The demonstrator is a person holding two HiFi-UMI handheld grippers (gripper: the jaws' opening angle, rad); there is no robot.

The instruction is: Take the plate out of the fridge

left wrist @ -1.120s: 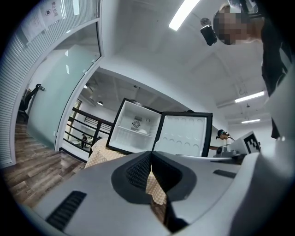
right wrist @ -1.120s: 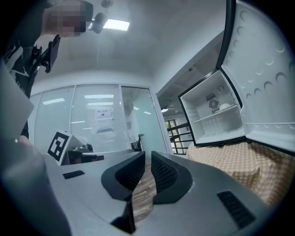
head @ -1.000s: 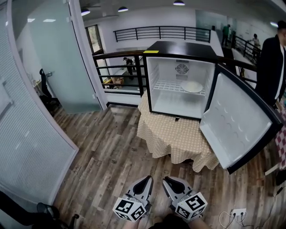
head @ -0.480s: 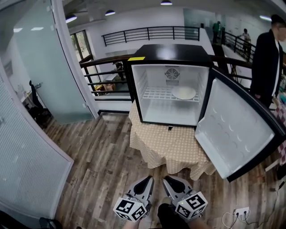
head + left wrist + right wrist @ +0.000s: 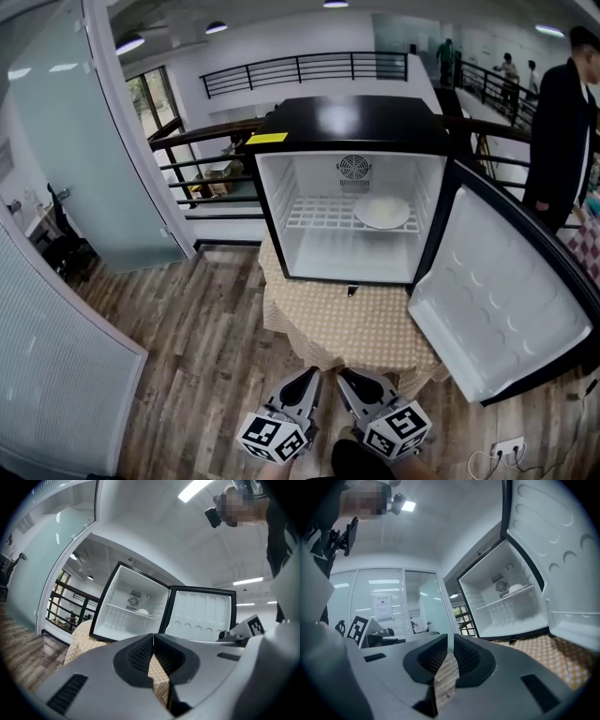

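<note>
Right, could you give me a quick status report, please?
Left gripper, right gripper shut, empty. Plate on wire shelf in fridge, right side. Door open, nothing in the way.

Person (image 5: 561,122) at two o'clock cut by frame edge. Small dark item (image 5: 352,291) before fridge (image 5: 347,122) unidentifiable. Tablecloth (image 5: 347,323) hides bench.

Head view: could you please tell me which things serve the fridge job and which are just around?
Job: plate, wire shelf, fridge, door, left gripper, right gripper.
Just around: checked tablecloth, railing, bystander, glass partition.
</note>
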